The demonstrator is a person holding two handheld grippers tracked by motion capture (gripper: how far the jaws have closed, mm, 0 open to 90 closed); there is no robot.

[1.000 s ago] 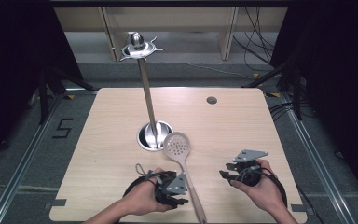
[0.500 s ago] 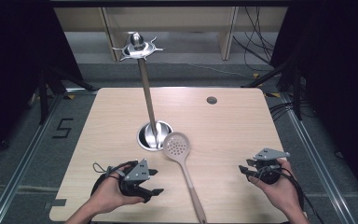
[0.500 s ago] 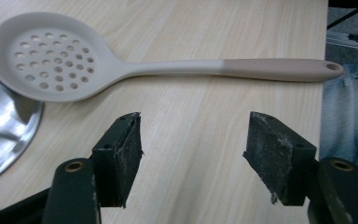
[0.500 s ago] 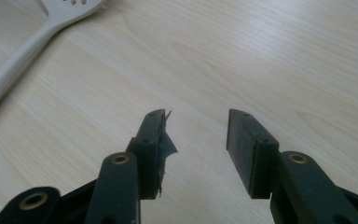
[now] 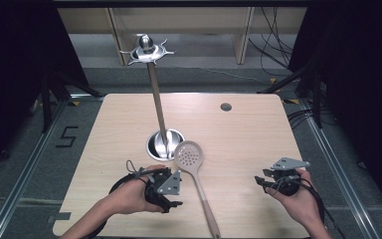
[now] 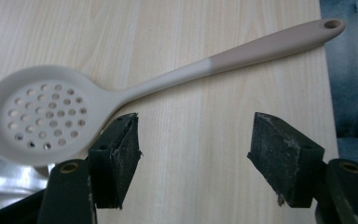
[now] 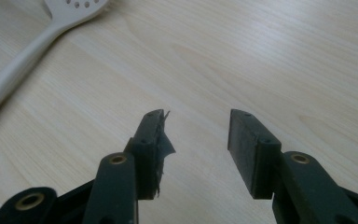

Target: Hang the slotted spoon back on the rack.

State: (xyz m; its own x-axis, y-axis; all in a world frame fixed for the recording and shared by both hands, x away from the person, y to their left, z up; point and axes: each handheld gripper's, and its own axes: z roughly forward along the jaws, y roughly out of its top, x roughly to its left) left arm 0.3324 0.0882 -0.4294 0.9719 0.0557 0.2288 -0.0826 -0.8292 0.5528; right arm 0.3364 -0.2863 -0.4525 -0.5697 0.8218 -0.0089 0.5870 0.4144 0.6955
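A pale slotted spoon (image 5: 189,154) lies flat on the wooden table (image 5: 243,134), its head beside the round base (image 5: 164,144) of a metal stand, its handle running toward the near edge. My left gripper (image 5: 175,187) sits just left of the handle, apart from it. Its jaws have just been opening and stand open with nothing between them. In the left gripper view the spoon (image 6: 42,112) lies past the left gripper's (image 6: 193,140) jaws. My right gripper (image 5: 261,177) rests at the near right, its jaws also just opening, bare wood between them (image 7: 196,135). The spoon (image 7: 28,51) lies far up left there.
The stand's thin pole (image 5: 156,99) rises to a hooked top (image 5: 146,50) over the table's far side. A small dark round hole (image 5: 226,106) marks the far right of the tabletop. Cables (image 5: 298,117) lie on the floor beyond the right edge.
The left gripper pulled left away from the spoon's handle, then came back beside it with wider jaws. The right gripper moved right, away from the spoon. The spoon stayed put.
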